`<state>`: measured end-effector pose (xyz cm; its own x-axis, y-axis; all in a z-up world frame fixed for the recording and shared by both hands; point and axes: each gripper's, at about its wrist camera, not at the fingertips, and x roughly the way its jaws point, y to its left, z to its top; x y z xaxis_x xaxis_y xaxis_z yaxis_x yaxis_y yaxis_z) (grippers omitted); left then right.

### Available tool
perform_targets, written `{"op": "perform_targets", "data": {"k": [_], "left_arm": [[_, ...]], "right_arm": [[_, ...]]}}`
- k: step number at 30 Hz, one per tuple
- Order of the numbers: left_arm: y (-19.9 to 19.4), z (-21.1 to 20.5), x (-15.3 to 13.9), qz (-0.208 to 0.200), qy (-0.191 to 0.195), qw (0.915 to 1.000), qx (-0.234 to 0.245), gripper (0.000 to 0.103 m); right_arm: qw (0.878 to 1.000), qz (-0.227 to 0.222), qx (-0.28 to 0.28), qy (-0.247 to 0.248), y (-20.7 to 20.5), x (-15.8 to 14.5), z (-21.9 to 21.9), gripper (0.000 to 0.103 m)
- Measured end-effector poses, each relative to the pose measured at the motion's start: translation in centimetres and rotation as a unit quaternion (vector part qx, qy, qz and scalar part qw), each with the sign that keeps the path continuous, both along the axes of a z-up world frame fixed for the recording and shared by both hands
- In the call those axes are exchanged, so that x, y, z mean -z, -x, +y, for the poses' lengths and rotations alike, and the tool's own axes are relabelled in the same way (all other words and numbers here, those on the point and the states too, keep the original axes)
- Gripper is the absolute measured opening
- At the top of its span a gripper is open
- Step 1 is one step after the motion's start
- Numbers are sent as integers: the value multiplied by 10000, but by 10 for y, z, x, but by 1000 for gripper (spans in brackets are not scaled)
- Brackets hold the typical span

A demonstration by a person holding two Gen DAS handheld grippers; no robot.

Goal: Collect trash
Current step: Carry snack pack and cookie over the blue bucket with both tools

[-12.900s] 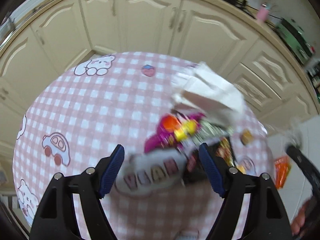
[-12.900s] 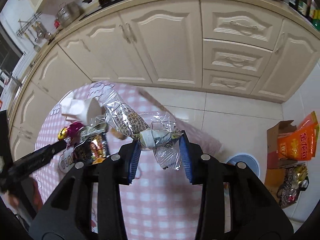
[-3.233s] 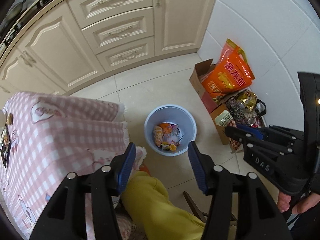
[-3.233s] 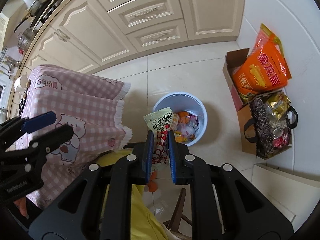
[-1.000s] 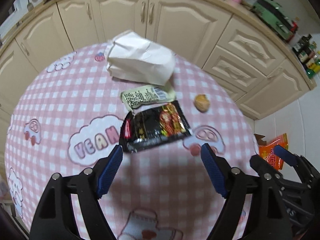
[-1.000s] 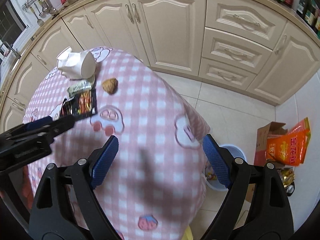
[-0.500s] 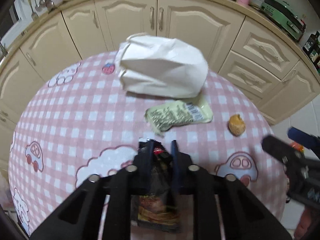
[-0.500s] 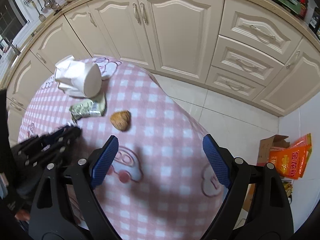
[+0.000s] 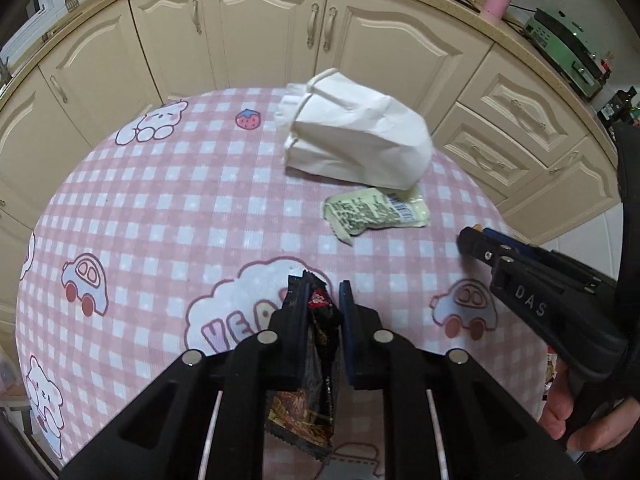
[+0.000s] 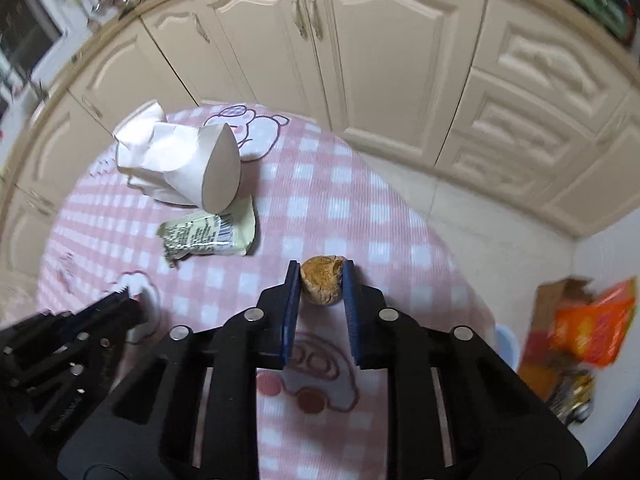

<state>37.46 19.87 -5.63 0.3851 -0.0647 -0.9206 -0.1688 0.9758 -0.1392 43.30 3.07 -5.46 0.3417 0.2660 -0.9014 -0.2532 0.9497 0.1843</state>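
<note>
- A round table [image 9: 168,208], draped in a pink-and-white checked cloth printed with bears, cars and a strawberry, is spread beneath both claws, with cream kitchen cabinets [image 9: 260,36] curving behind it.
- A crumpled white paper bag [image 9: 356,148] is seen lying on its side on the cloth, well ahead of the left gripper [image 9: 323,300] and ahead and to the left of the right gripper [image 10: 320,280].
- A pale green wrapper [image 9: 376,212] with black print and a barcode is laid flat just in front of the bag, between the bag and the two claws, touching neither.
- A black snack wrapper [image 9: 318,320] with red and gold print is clamped between the blue pads of the left gripper; its torn top edge is shown poking above the fingertips and its lower end hangs back under the claw.
- A small brown lump of food [image 10: 322,282], rough and bitten at one corner, is pinched between the pads of the right gripper, whose jaws have just been closing onto it; whether it is lifted clear of the cloth cannot be told.
- An orange bag [image 10: 592,324] in a cardboard box is seen blurred on the floor, far to the right of the right gripper.
- In the left wrist view, part of a person's hand [image 9: 576,420] is glimpsed gripping the right gripper's handle at the right edge.
</note>
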Motion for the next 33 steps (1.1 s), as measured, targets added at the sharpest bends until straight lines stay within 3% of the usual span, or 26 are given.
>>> {"op": "perform_targets", "data": {"k": [14,23,33], "left_arm": [[30,-60,-20,-143,-7,9988,459,14],[47,-135,-27,-156,111,9951,966,14],[77,-233,-31,-152,83,9852,1703,14]], "right_arm": [[9986,49,507,-123,54,-17,-89,21],[9963,-36,861,-59,101,-25,-150,21],[9896,-55,1435,-94,151,-21,-235,21]]}}
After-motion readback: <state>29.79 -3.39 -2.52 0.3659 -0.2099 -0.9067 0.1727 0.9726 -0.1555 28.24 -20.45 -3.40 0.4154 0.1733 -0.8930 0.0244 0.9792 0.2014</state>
